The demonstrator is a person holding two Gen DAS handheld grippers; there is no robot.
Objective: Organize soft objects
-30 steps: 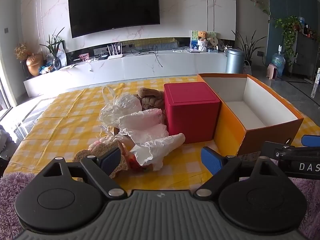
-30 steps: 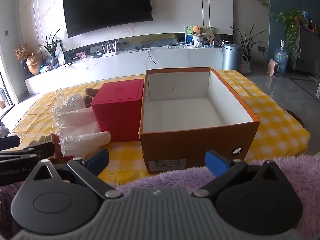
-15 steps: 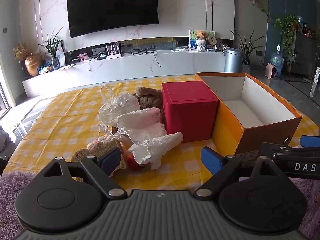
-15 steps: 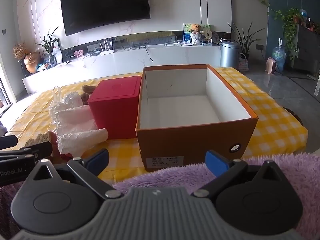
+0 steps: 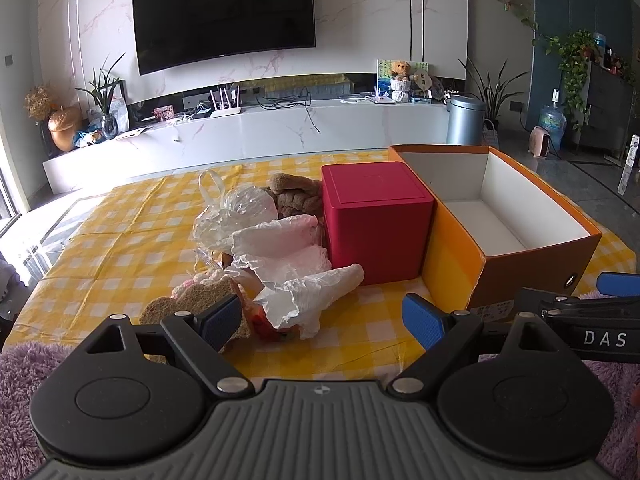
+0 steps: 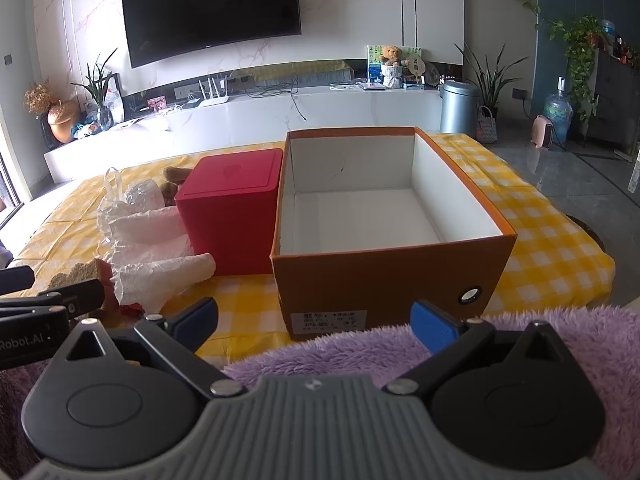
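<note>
Both tools stand open and hold nothing: the left tool [image 5: 322,314] low centre, the right tool [image 6: 314,322] likewise. Just beyond, the orange box [image 6: 384,276] shows only its bare white floor; the red box [image 5: 376,220] touching it is lidded. The soft pile [image 5: 256,256] lies left of centre on the desk [image 5: 120,236], its lower items hidden under crumpled plastic bags [image 5: 288,256]. Purple fleece [image 6: 520,332] covers the near edge.

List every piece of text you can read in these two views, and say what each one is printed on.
"DAS": white letters on the right gripper, seen from the left wrist view; cut off at the frame edge.
"Robot.AI": on the left gripper, seen from the right wrist view; its start is cut off.
White label on the orange box: rows of print, too blurred to read.
TV: small mark on the lower bezel, unreadable.
</note>
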